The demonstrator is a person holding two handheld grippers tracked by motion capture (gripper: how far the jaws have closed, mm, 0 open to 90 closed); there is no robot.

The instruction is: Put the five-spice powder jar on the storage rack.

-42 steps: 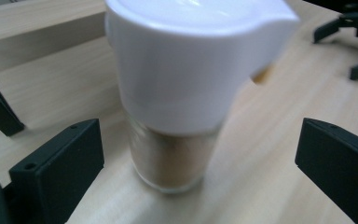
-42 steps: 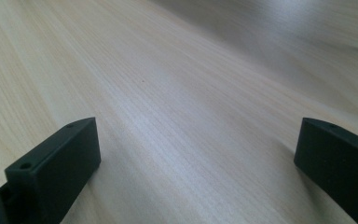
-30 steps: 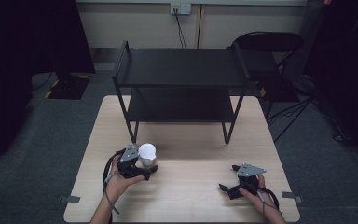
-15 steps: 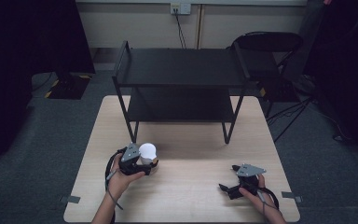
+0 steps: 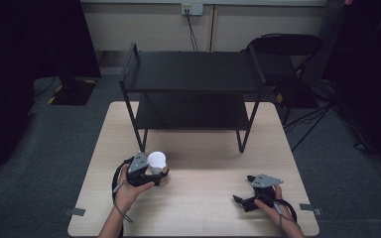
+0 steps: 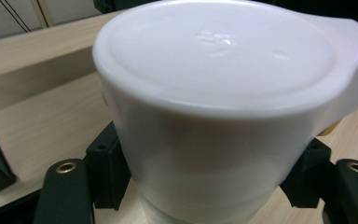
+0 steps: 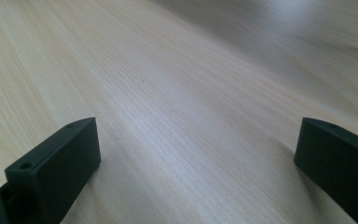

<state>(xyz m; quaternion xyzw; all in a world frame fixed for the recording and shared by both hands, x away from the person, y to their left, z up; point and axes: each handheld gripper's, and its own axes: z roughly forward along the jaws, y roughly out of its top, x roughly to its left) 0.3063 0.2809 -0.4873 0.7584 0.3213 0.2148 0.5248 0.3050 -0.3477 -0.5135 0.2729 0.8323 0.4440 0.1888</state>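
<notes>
A white lidded container (image 5: 156, 160) stands on the wooden table (image 5: 203, 163) at its front left. My left gripper (image 5: 151, 172) is shut on it, held by a hand. In the left gripper view the container (image 6: 214, 116) sits close up between the two black jaws, its flat lid carrying a tab to the right, and the pads (image 6: 106, 170) press on its sides. My right gripper (image 5: 242, 201) rests low over the table's front right in the other hand, open. In the right gripper view its fingers (image 7: 56, 163) stand wide apart over bare wood.
A black two-tier metal shelf (image 5: 193, 74) stands on the far half of the table, its legs (image 5: 243, 131) just beyond both grippers. A black chair (image 5: 287, 49) is behind it at the right. Grey carpet surrounds the table.
</notes>
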